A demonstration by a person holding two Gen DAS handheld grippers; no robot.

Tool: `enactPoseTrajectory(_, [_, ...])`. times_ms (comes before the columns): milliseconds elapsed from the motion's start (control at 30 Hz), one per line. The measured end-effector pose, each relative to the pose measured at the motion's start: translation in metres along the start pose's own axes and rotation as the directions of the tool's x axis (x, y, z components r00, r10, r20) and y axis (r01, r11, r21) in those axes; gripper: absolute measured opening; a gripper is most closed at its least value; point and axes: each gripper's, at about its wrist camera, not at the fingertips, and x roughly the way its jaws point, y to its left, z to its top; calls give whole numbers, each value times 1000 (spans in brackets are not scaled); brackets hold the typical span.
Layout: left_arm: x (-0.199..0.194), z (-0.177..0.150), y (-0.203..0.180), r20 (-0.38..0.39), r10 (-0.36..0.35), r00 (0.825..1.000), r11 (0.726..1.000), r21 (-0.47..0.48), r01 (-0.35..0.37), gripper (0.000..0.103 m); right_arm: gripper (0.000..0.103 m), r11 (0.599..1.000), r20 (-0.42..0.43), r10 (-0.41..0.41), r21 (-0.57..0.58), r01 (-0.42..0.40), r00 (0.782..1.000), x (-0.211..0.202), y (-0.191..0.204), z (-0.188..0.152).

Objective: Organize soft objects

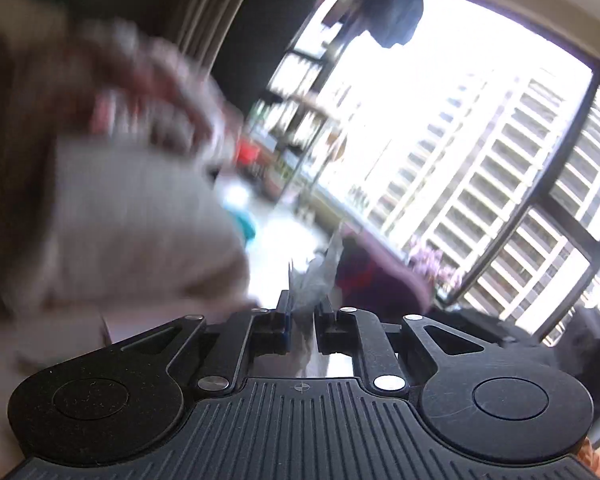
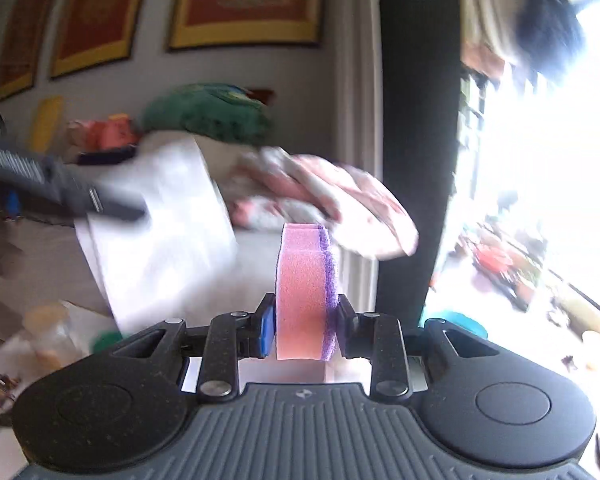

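Observation:
My right gripper (image 2: 304, 326) is shut on a pink sponge (image 2: 300, 292) with a purple scrub layer, held upright on edge in the air. My left gripper (image 1: 303, 322) is shut on a thin, crinkled greyish piece of clear plastic or cloth (image 1: 313, 280) that sticks up between the fingers. A white box-like bag (image 2: 160, 232) stands ahead of the right gripper, and the left gripper's dark body (image 2: 60, 188) crosses in front of it. The same white bag (image 1: 140, 216) fills the left of the left wrist view, blurred.
A pink and white floral cloth (image 2: 339, 200) and a green cushion (image 2: 208, 112) lie on a bed or sofa by the wall. A dark pillar (image 2: 415, 140) stands right of them. A large window (image 1: 479, 160) faces buildings. A maroon object (image 1: 375, 280) sits near the sill.

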Motion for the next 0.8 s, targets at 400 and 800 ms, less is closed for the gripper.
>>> enactPoseTrajectory(400, [-39, -25, 64, 56, 307, 950, 950, -76, -303, 14, 29, 982, -308, -54, -187, -5, 950, 87, 62, -58])
enactPoseTrajectory(800, [-206, -114, 122, 108, 595, 796, 799, -181, -573, 14, 55, 982, -320, 169, -20, -185, 932, 67, 76, -44])
